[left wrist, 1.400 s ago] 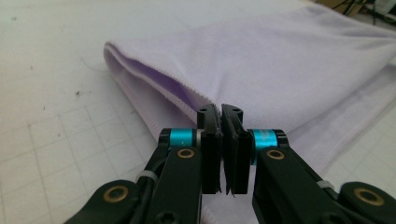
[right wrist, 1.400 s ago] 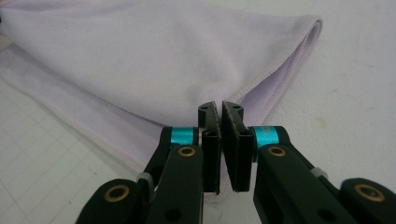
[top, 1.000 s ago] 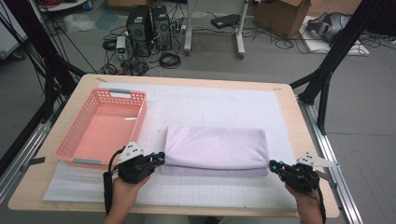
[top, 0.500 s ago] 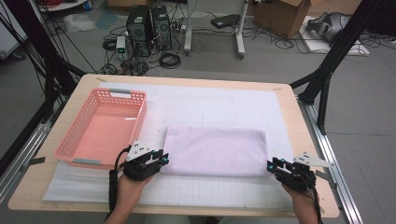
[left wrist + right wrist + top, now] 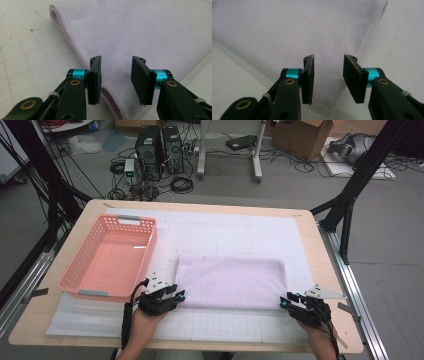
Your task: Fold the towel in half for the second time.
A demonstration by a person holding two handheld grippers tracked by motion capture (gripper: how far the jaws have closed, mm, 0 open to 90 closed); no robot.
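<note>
A folded lavender towel (image 5: 230, 280) lies flat on the white gridded mat (image 5: 225, 232). My left gripper (image 5: 176, 296) sits at the towel's near left corner, and my right gripper (image 5: 285, 301) at its near right corner. Both have just been opening their jaws. In the left gripper view the left gripper (image 5: 116, 60) is open, with the stitched towel corner (image 5: 140, 30) lying under the gap, untouched by the pads. The right gripper view shows the same: the right gripper (image 5: 328, 58) is open above the towel's corner (image 5: 287, 30).
A pink plastic basket (image 5: 80, 285) with nothing in it stands on the left of the mat, close to my left hand. The wooden table's edge (image 5: 320, 255) runs along the right. Computers, cables and black frame legs stand on the floor beyond.
Both grippers were shut at the towel's near corners and now stand open. The towel's near edge has settled flat on the mat. Both hands sank slightly.
</note>
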